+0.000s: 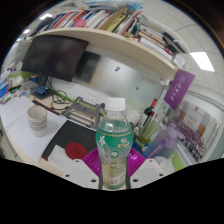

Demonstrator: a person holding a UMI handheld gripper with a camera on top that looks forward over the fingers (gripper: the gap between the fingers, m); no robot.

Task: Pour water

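My fingers (113, 172) are closed on a clear plastic water bottle (114, 150), their pink pads (93, 160) pressing its lower body from either side. The bottle stands upright in my grip, right in front of me, with a white cap (116, 103) and a green label around its middle. Just to the left of the bottle, low on the surface (22, 125), a red round object (76, 151) lies on a dark mat (72, 135). Farther left on the white surface stands a pale cup (38, 120). To the right of the bottle I see a cluster of colourful items I cannot make out, and a purple box (180, 88) higher up. Beyond, a dark monitor (57, 57) sits at the far left against the wall, and above it a shelf (105, 39) carries a row of books (100, 19).
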